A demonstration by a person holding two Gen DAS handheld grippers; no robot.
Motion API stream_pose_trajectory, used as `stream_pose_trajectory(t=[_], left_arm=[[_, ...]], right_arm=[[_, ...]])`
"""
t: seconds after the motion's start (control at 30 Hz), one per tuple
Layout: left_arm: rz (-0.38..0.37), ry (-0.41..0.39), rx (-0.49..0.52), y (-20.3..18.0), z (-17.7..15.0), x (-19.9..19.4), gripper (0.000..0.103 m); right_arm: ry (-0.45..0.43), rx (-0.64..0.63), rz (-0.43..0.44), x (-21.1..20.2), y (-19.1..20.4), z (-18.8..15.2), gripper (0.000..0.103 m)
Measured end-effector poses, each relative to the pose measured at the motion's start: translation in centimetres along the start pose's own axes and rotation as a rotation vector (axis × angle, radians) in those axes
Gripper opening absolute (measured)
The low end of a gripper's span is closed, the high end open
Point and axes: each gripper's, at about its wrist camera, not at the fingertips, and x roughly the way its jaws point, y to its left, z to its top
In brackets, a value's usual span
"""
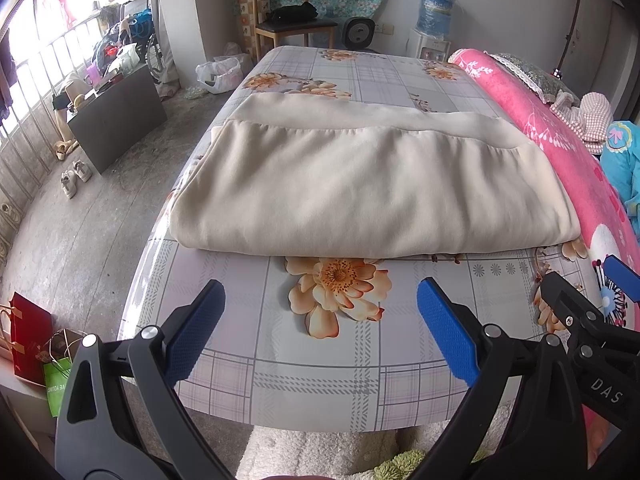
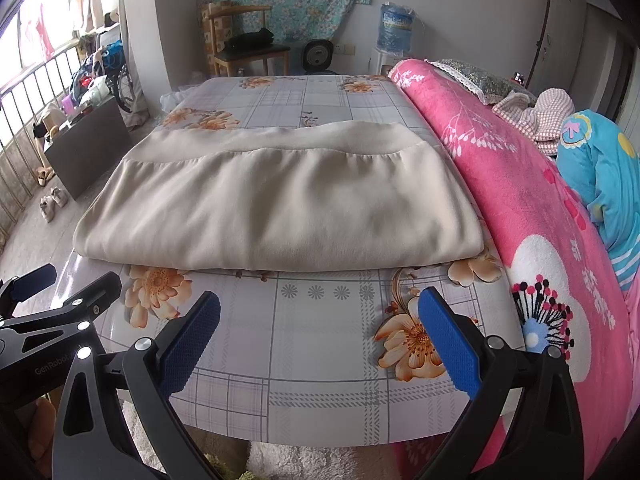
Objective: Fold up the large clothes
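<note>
Both grippers, left gripper point(image 1: 320, 332) and right gripper point(image 2: 318, 336), hang wide open and empty, so I'd pinch the beige garment's point(image 1: 360, 196) near corners evenly.

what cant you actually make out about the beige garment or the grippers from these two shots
- Beige garment: sleeves and collar hidden under its own top layer, both views.
- Garment type: cannot tell.
- Right gripper and left gripper: handles cut off by the bottom edge.
- Far hem: layers below hidden.
</note>
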Motion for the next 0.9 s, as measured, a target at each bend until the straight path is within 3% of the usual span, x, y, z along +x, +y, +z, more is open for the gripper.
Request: stream_pose_trajectory(t=[0.9], left_arm=[[0.001,0.005,-0.004,0.09,-0.08,0.17,0.093]], right_arm=[[0.002,0.002,0.0,0.03,-0.09,0.05,0.097]])
